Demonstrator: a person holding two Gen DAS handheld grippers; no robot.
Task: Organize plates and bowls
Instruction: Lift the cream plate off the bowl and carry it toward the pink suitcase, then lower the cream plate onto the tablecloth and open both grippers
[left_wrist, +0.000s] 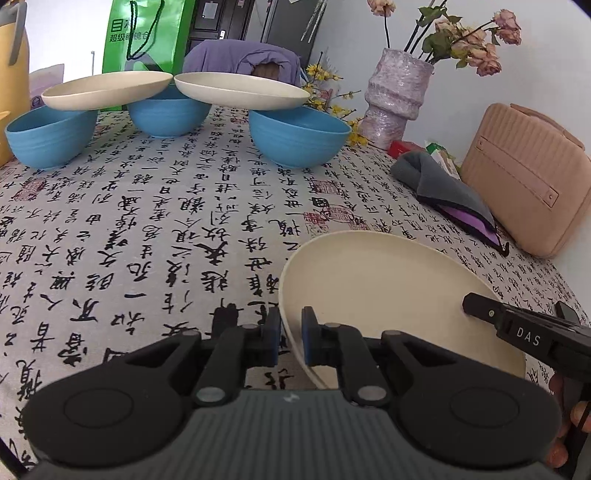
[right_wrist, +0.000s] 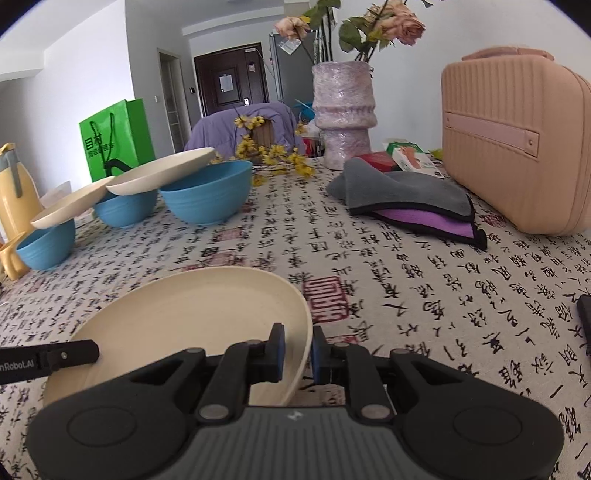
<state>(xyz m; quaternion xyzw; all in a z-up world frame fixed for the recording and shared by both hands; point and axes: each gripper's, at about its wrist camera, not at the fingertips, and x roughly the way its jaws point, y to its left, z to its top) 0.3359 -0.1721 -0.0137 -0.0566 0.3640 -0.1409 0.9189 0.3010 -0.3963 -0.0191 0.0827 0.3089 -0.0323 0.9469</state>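
A cream plate (left_wrist: 388, 295) lies near the table's front; it also shows in the right wrist view (right_wrist: 192, 314). My left gripper (left_wrist: 290, 338) straddles its left rim, with a narrow gap at the pads. My right gripper (right_wrist: 298, 350) straddles its right rim the same way, and shows in the left wrist view (left_wrist: 517, 328). At the back stand three blue bowls (left_wrist: 299, 138) (left_wrist: 48, 136) (left_wrist: 168, 114). Two cream plates (left_wrist: 107, 90) (left_wrist: 240, 90) rest tilted across their rims. The near bowl (right_wrist: 205, 194) shows in the right view.
A pink case (right_wrist: 517, 147), a grey and purple cloth (right_wrist: 410, 199), a glittery vase of flowers (right_wrist: 343, 114), a green bag (right_wrist: 114, 136) and a yellow jug (right_wrist: 18, 199) ring the table. The patterned tablecloth (left_wrist: 147, 240) covers it.
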